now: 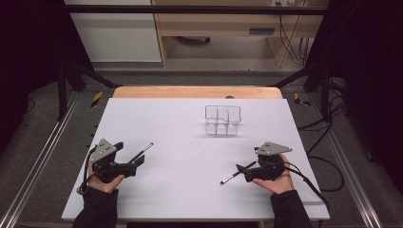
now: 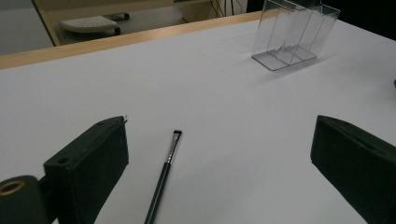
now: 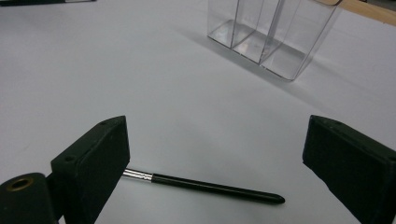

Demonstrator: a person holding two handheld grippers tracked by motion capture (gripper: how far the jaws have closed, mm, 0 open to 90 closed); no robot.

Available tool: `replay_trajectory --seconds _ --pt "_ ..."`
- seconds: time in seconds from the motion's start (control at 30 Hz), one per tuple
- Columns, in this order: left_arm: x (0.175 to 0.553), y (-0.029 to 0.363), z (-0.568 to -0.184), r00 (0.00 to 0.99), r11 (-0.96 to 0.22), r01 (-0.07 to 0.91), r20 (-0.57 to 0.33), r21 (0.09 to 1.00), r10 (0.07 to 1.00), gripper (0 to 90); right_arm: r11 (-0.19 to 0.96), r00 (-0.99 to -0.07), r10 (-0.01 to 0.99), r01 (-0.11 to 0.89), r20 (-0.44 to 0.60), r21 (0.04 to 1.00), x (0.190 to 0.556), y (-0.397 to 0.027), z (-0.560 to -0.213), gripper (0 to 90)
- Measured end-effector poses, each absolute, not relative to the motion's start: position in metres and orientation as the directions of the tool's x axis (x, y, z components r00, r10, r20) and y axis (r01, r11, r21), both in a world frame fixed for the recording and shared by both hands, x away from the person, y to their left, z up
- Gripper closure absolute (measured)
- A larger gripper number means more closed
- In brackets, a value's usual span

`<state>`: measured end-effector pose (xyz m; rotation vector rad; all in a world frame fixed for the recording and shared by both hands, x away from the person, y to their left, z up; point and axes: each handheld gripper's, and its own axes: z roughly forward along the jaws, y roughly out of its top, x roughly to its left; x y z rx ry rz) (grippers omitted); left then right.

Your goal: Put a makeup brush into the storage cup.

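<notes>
Nearest to me, at the front edge of the white bench (image 1: 190, 199), the person's two dark sleeves come in, each hand wrapped around a gripper. The left gripper (image 1: 135, 161) sits at the front left of the bench, its fingers (image 2: 88, 163) spread wide with nothing between them but bench and a thin black makeup brush (image 1: 142, 153). In the left gripper view that brush (image 2: 164, 175) lies flat on the sheet, nearer the left finger than the right, its small bristle tip pointing away toward the far side; neither finger touches it.

The right gripper (image 1: 244, 170) rests at the front right, its fingers (image 3: 93, 161) also held wide apart. A second black brush (image 1: 233, 176) lies flat beside it. In the right gripper view this brush (image 3: 205, 186) runs across the gap low down, its silver ferrule end tucked just behind the left finger and its black handle tip reaching toward the middle, well short of the right finger.

Farther back, right of centre, a clear plastic organizer (image 1: 223, 120) with upright dividers stands on the bench, well apart from both brushes. It looks empty in both gripper views.
</notes>
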<state>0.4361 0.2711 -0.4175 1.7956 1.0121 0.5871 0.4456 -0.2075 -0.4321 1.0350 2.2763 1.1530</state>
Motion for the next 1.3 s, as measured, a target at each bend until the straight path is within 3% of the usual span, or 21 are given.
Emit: replay_trajectory --seconds 1.3 --pt "0.437 0.264 -0.422 0.556 -0.229 0.385 -0.027 0.894 0.831 3.7 0.575 -0.752 0.658 0.483 -0.023 0.66 0.455 -0.184 -0.476 11.9"
